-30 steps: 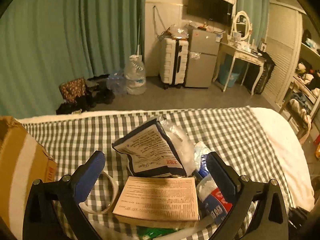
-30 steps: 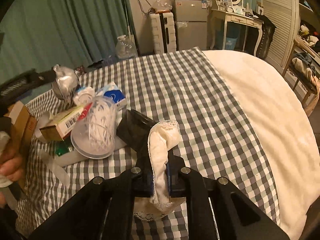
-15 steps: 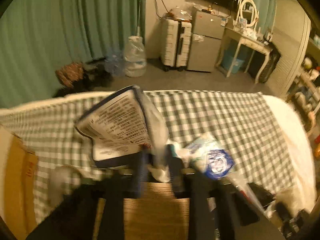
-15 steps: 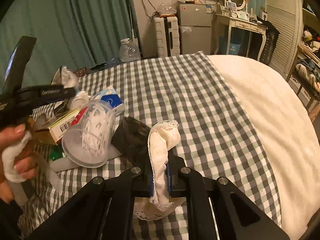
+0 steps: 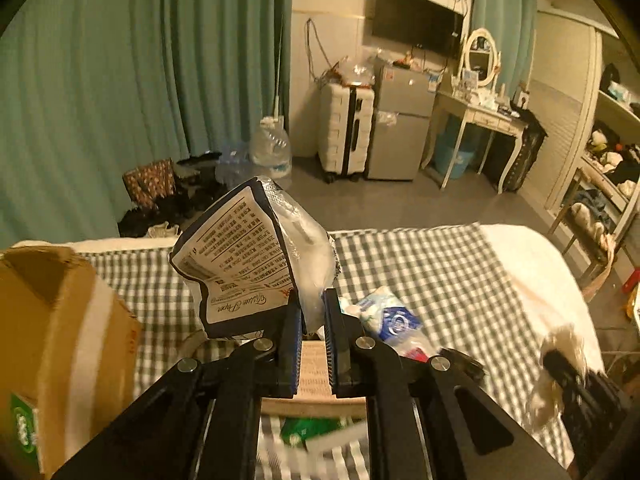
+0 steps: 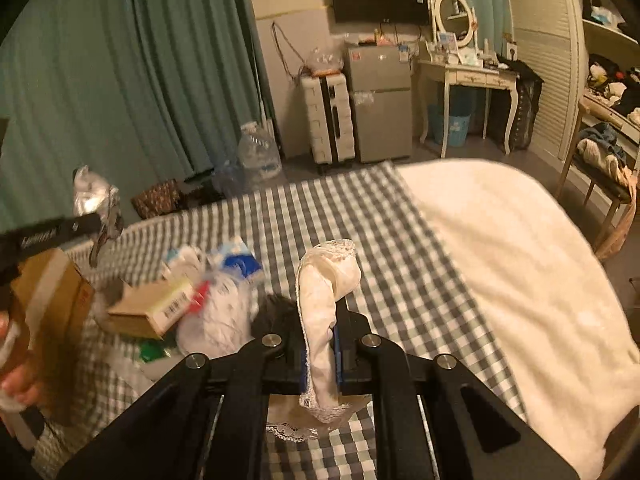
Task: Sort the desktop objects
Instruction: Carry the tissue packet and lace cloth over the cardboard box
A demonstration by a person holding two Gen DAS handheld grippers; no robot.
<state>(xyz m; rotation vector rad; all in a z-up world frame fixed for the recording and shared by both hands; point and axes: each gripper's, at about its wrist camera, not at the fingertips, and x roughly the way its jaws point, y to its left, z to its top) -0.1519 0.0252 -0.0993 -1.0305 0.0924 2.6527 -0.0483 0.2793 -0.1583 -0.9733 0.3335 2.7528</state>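
The left gripper (image 5: 312,322) pinched a crinkly tissue pack (image 5: 248,264) above the checked cloth (image 5: 420,264), hiding blurred clutter. The right gripper (image 6: 320,344) clamped a soft lace-edged white cloth (image 6: 324,280).

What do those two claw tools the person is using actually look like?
Both look alike. The left gripper and right gripper are matte black plastic frames with angled struts joined by round silver bolts. Each ends in two flat fingers faced with ribbed blue pads. Seen from the right wrist, the left one's side carries small white lettering, too blurred to read. No cables show.
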